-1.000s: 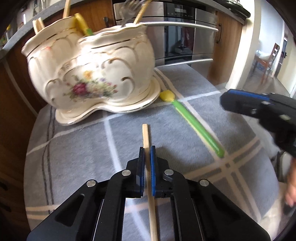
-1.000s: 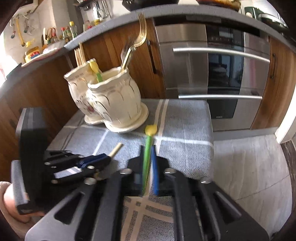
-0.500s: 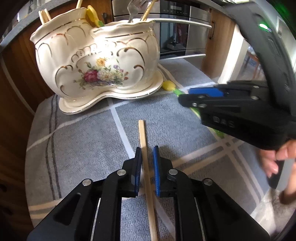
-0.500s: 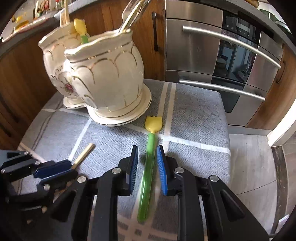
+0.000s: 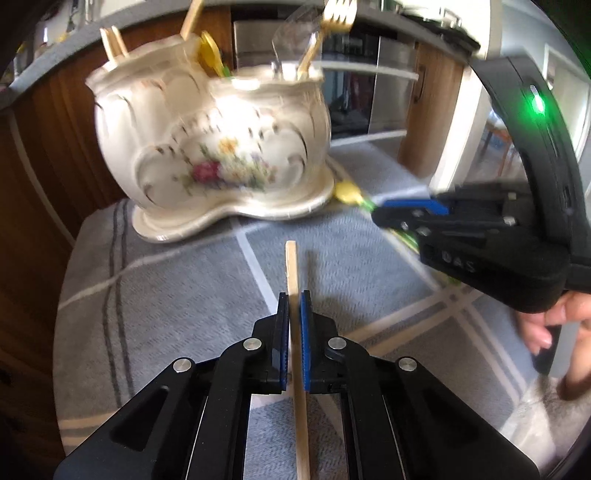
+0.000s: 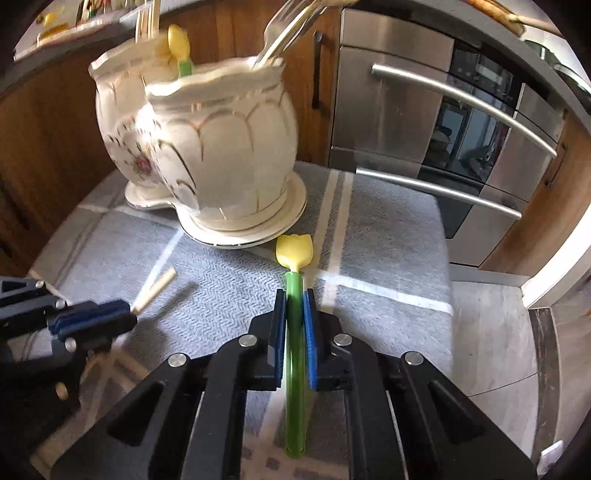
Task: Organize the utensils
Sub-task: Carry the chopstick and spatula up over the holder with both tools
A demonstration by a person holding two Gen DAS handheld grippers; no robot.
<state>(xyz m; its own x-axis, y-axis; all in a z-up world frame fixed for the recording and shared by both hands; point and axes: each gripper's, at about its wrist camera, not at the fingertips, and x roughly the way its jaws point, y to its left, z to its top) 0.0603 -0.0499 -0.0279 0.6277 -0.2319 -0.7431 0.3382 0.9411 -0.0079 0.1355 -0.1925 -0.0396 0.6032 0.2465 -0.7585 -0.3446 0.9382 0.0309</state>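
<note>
My left gripper (image 5: 294, 295) is shut on a wooden chopstick (image 5: 291, 266), whose tip casts a shadow on the grey cloth (image 5: 166, 295). My right gripper (image 6: 294, 293) is shut on the green handle of a yellow tulip-headed spoon (image 6: 294, 251). A white floral ceramic utensil holder (image 5: 221, 147) stands just ahead, holding chopsticks, a yellow spoon and a gold fork (image 5: 332, 18). It also shows in the right wrist view (image 6: 207, 147). The right gripper shows at the right of the left wrist view (image 5: 380, 214), and the left gripper at the left of the right wrist view (image 6: 127, 314).
The grey checked cloth covers a small table with wooden cabinets (image 6: 44, 129) at left and behind. A steel oven (image 6: 443, 110) stands behind. The table's right edge drops to a tiled floor (image 6: 491, 332).
Both grippers have closed: the left on the chopstick, the right on the green spoon handle. The chopstick tip has lifted off the cloth.
</note>
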